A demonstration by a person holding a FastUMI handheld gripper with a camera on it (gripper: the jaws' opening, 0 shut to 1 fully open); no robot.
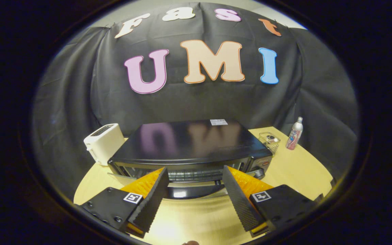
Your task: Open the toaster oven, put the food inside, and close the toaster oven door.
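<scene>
Ahead of open tool (195, 173), glossy black toaster oven (189, 144)

My hand-held gripper (195, 177) hangs over the counter (298, 170) with its fingers spread apart, and the toaster oven (189, 146) sits just ahead of them, its door handle (191, 190) between the fingertips. A toaster (104, 143) stands just left of the oven. To the oven's right rear is a small clear container (270, 141), and further right a bottle (294, 133) stands upright before the booth wall.
</scene>
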